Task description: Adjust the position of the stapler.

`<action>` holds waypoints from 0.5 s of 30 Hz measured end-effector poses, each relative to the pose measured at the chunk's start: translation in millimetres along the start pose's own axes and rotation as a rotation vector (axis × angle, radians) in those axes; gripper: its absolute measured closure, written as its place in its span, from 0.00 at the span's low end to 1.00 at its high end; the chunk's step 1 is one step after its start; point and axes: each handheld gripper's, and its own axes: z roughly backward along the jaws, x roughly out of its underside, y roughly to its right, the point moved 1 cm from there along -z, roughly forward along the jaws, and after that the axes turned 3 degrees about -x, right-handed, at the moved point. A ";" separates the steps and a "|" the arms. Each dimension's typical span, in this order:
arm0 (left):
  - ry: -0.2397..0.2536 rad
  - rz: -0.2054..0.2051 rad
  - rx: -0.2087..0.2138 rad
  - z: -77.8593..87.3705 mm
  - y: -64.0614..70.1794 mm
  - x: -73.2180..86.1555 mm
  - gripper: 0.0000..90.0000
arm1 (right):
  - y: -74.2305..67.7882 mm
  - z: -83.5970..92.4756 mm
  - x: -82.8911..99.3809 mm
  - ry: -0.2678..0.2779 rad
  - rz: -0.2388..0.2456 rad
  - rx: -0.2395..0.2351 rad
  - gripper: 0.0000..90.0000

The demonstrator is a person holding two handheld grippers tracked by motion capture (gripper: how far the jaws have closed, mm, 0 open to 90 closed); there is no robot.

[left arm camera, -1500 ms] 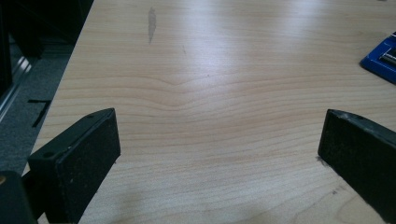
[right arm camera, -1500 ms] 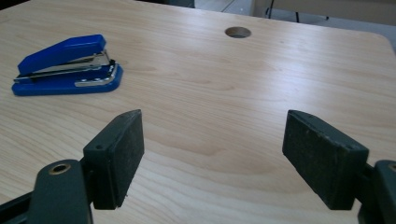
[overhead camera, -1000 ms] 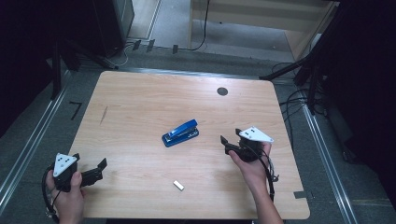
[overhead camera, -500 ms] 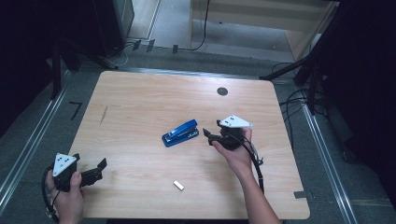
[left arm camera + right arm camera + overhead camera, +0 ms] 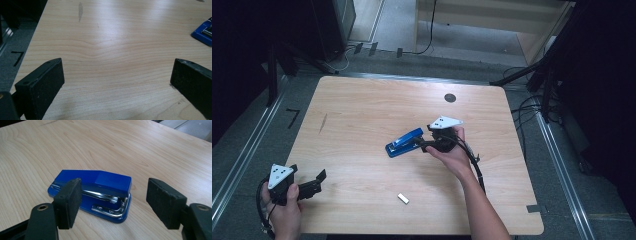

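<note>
A blue stapler (image 5: pixel 403 143) with a chrome inner rail lies near the middle of the wooden table (image 5: pixel 362 115). My right gripper (image 5: pixel 421 145) sits at its right end. In the right gripper view the stapler (image 5: pixel 100 182) lies just ahead of the pads, its near end reaching between them. The right gripper (image 5: pixel 117 201) is open, its jaws have just been opening wider, and neither pad touches the stapler. My left gripper (image 5: pixel 315 182) rests at the table's front left, open, with bare wood between the pads of the left gripper (image 5: pixel 117 82). The stapler's corner (image 5: pixel 203 31) shows far off.
A small white block (image 5: pixel 403 199) lies near the front edge, between the two hands. A black round disc (image 5: pixel 450 98) sits in the tabletop at the back. Cables and dark stands surround the table on the floor.
My right gripper has moved left from the table's right side up to the stapler's end. The left gripper and the stapler have stayed where they were.
</note>
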 end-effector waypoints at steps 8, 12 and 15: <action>0.000 0.000 0.003 0.1 -0.2 0.0 0.00 | 5.1 -16.7 -6.0 -0.030 0.021 -0.071 0.33; -0.001 0.000 0.005 0.2 -0.4 0.0 0.00 | 7.8 -23.9 -7.2 -0.055 0.031 -0.103 0.33; -0.001 0.002 0.004 0.3 -0.4 0.0 0.00 | 8.6 -27.8 -7.1 -0.070 0.037 -0.103 0.33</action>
